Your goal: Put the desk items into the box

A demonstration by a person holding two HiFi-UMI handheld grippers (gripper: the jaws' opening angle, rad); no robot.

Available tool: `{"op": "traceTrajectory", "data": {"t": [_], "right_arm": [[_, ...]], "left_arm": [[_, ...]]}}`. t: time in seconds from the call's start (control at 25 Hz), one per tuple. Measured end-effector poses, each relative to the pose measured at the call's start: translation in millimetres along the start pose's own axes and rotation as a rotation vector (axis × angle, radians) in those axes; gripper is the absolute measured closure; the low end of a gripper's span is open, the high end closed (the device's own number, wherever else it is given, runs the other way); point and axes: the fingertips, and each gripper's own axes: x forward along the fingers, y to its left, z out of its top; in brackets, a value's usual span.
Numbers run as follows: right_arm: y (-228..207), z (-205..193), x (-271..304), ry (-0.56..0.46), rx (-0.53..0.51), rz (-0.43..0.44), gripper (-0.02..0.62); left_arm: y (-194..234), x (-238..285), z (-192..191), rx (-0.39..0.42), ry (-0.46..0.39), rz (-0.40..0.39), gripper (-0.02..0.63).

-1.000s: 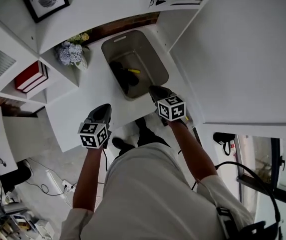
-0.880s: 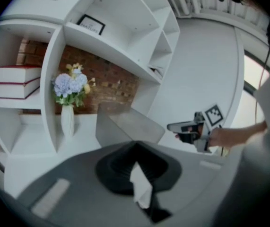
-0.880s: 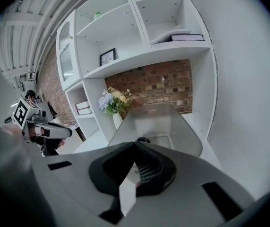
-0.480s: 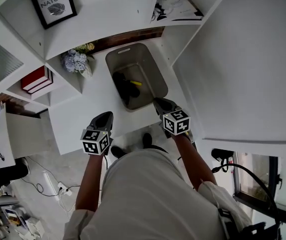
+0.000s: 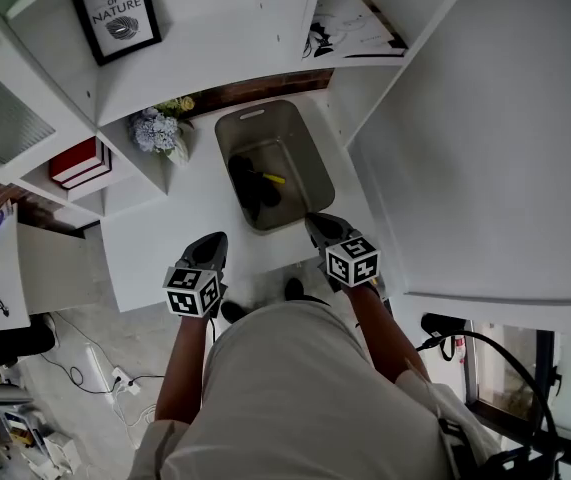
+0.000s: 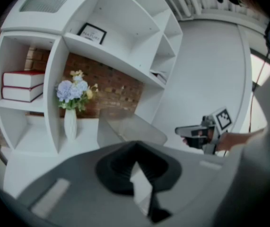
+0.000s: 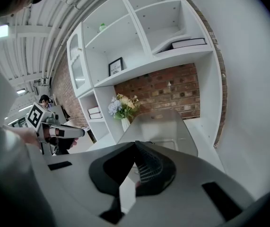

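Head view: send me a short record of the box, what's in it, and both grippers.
box: grey, open, on the white desk
contents: dark items and a yellow item; too small to tell what they are
left gripper: shut, empty, over the desk's near edge, left of the box
right gripper: shut, empty, by the box's near corner
shelves: flowers, red books

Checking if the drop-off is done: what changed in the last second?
The right gripper, shut and empty, drew back slightly from the near corner of the box toward the person. Nothing grasped or released. The left gripper stays shut and empty; the dark items and the yellow one lie in the box as before.
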Motion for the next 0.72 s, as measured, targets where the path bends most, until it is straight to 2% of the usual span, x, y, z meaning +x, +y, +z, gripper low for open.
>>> {"op": "traceTrajectory", "data": {"t": [0.72], "right_arm": [[19, -8, -6, 0.016, 0.013, 0.064, 0.594]], "left_arm": [[-14, -3, -9, -0.003, 0.008, -0.007, 0.603]]}}
